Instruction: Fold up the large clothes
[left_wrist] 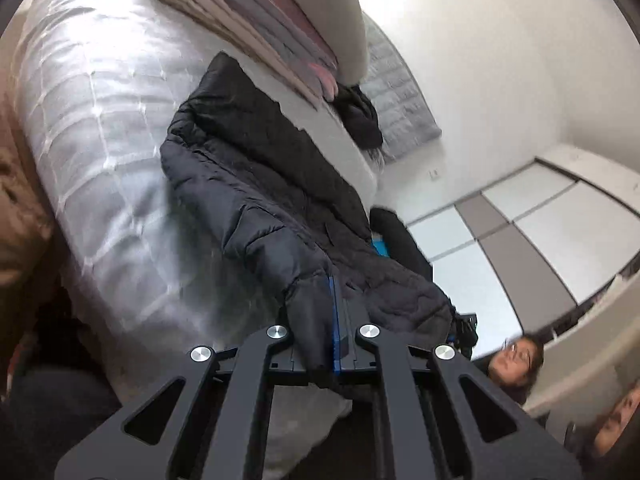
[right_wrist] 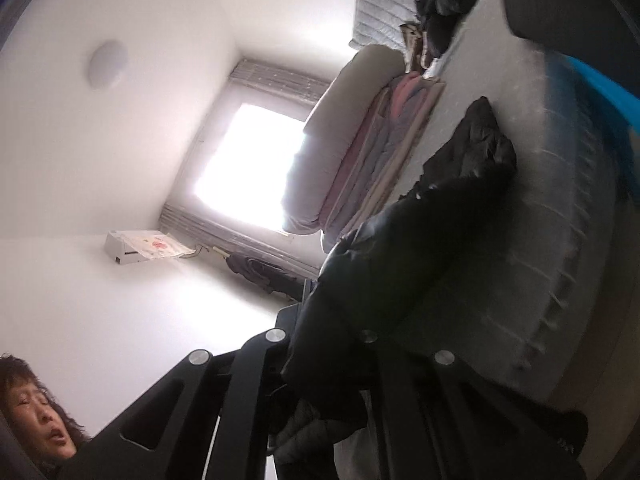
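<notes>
1. The left gripper [left_wrist: 320,320] is clenched on a fold of the black puffer jacket [left_wrist: 256,184]; the fabric is pinched against the blue pad of the finger [left_wrist: 335,320], and a dark bunch of it hangs down between the two linkage arms.
2. Ahead of the left fingers the jacket stretches away in a long quilted band across the grey quilted mattress [left_wrist: 100,120], its far end lying on the bed surface while the near end is lifted off it.
3. Beyond the jacket's far end, further ahead of the fingers, lies a stack of folded blankets [left_wrist: 256,28] in beige, grey and pink, with a pale pillow on top.
4. Just past the stack, to the right of the finger line, a second dark garment [left_wrist: 360,116] is bunched on the bed.
5. The right gripper [right_wrist: 324,336] grasps another part of the same jacket [right_wrist: 400,256]; black cloth fills the gap between the fingers and covers them, so the pads cannot be seen.
6. From the right fingers the jacket runs forward and up onto the mattress [right_wrist: 540,240], ending in a crumpled dark peak.
7. To the left of that line sit the folded blankets [right_wrist: 380,148], with a bright window [right_wrist: 248,168] behind them.
8. An air-conditioning unit [right_wrist: 136,248] hangs on the wall left of the right fingers.
</notes>
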A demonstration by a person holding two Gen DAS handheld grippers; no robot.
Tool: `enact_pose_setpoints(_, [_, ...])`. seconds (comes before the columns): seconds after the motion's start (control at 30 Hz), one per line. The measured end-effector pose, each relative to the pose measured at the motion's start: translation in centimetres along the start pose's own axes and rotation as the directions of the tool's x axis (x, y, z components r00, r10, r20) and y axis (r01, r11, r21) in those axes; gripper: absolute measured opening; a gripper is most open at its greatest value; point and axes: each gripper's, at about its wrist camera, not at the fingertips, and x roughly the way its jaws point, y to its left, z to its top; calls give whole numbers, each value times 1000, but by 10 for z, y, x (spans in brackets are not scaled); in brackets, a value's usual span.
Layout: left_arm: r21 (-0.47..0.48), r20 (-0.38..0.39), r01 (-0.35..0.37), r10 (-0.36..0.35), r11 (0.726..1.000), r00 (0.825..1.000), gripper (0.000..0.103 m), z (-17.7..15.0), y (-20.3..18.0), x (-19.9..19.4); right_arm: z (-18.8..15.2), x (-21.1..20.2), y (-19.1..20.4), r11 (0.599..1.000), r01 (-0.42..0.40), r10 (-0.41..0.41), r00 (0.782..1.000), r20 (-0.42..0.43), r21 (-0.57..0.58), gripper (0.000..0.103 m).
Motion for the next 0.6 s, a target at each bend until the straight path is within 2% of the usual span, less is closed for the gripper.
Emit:
enact_pose_setpoints(0.13, [-53, -38, 10, -12, 999, 999, 5, -28, 22, -3, -23, -20, -28, 996, 31, -31, 1000, 3, 80, 7])
enact_pose_setpoints(0.23, [-101, -21, 44, -46, 994, 999, 5, -29, 36, -2, -28, -24, -43, 992, -9, 5, 999, 32, 128, 7])
enact_pose_setpoints(0.33, [-111, 17, 89, -87, 990, 996, 5, -15, 35, -3, -18, -21, -42, 990, -60, 53, 997, 59, 131, 7])
enact_pose_setpoints(0.47, [-82, 78, 138, -132, 987, 988, 5, 26, 13, 1, 21, 5, -25, 992, -86, 80, 994, 74, 94, 7])
enact_pose_setpoints(0.6, [-38, 148, 174, -167, 984, 975, 5, 93, -5, 15, 73, 44, -7, 996, -79, 74, 994, 86, 52, 7])
